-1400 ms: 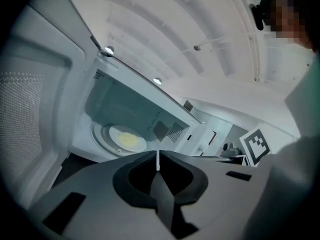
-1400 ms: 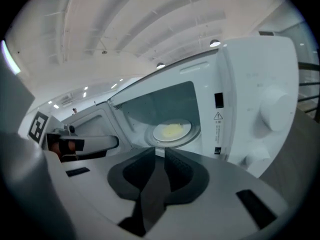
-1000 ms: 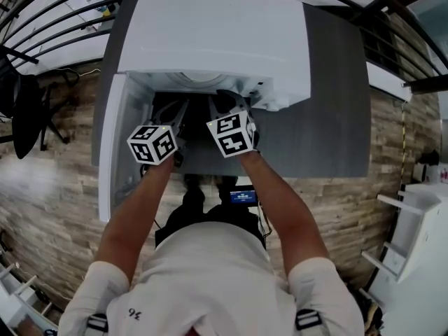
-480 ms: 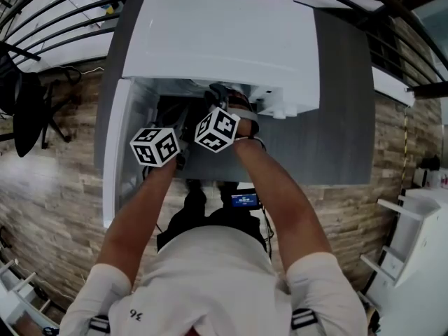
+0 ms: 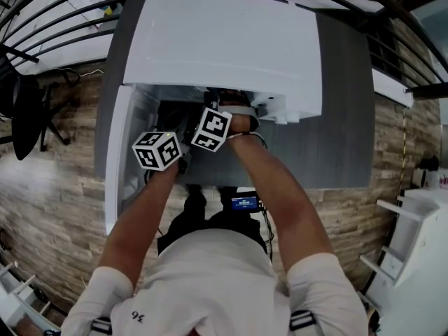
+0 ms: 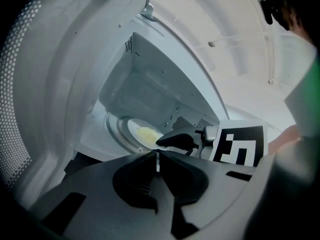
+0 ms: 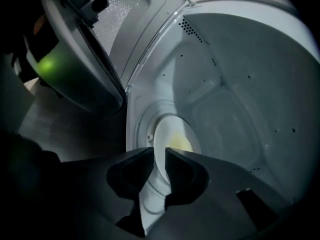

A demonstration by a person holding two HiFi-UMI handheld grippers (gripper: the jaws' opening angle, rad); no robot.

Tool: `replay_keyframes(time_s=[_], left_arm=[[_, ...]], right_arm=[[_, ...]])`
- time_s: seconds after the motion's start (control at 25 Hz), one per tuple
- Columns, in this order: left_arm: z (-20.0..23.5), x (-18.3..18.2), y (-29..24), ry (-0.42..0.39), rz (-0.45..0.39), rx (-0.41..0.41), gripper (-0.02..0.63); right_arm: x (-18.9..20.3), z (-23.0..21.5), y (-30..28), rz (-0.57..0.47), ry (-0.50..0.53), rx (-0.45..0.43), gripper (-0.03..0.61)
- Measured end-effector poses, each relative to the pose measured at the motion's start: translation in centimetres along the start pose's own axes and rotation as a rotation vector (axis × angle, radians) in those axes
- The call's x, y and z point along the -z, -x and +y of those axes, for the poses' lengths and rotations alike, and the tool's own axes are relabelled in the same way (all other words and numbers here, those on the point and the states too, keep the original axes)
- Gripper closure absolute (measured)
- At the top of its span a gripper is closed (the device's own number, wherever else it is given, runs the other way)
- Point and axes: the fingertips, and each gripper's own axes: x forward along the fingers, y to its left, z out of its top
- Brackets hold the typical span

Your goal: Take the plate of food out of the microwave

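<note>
Microwave [image 5: 224, 44] with a smooth white casing, seen from above on a matt grey worktop [image 5: 343, 124]; its door [image 5: 114, 159] stands swung open on the person's left, and the floor [image 5: 49, 187] round the worktop has a rough wood-plank pattern. Both grippers are held at the open front, each carrying a cube with black-and-white square markers. The cavity is a pale, smooth-walled box with rounded corners and small clusters of punched vent holes [image 7: 191, 28]; the door's window shows as a fine dotted mesh [image 7: 112, 21]. On the cavity floor lies a round turntable [image 6: 116, 129] with concentric rings, and on it sits the plate [image 7: 169, 129], a flat white disc that holds a small, pale yellow, crumbly heap of food [image 7: 181, 143] near its middle. The plate is thus inside the microwave, resting on the turntable. The right gripper [image 7: 159, 156] is rolled on its side and reaches into the cavity; its dark, matt fingers [image 7: 187, 171] stand a narrow gap apart, with the white rim of the plate showing in that gap, though it cannot be told whether they press on the rim. The left gripper [image 6: 157, 155] is outside the cavity, beside the right one, with its fingers [image 6: 135, 176] drawn together to a thin slit and nothing between them.
</note>
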Motion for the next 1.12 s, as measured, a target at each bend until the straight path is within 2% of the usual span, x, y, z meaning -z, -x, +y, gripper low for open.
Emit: replay_keyframes(time_s=[0.2, 0.28, 0.4, 0.64, 0.88, 1.12], left_arm=[[0.2, -0.3, -0.2, 0.008, -0.003, 0.005, 0.611], [0.2, -0.3, -0.2, 0.014, -0.003, 0.004, 0.611], [0.3, -0.2, -0.2, 0.02, -0.002, 0.003, 0.611], [0.8, -0.1, -0.4, 0.053, -0.004, 0.002, 0.611], [1.1, 0.8, -1.4, 0.188, 0.022, 0.039, 0.609], [1.3, 0.9, -2.6, 0.347, 0.017, 0.07, 0.534]], right_arm=[[-0.2, 0.0, -0.4, 0.031, 0.066, 0.007, 0.518], [-0.2, 0.1, -0.4, 0.038, 0.095, 0.007, 0.543], [-0.3, 0.1, -0.3, 0.037, 0.134, 0.021, 0.548], [-0.2, 0.1, 0.0, 0.019, 0.147, 0.039, 0.552], [-0.8, 0.5, 1.3, -0.017, 0.15, 0.051, 0.554], [-1.3, 1.0, 2.4, -0.045, 0.164, 0.052, 0.555]])
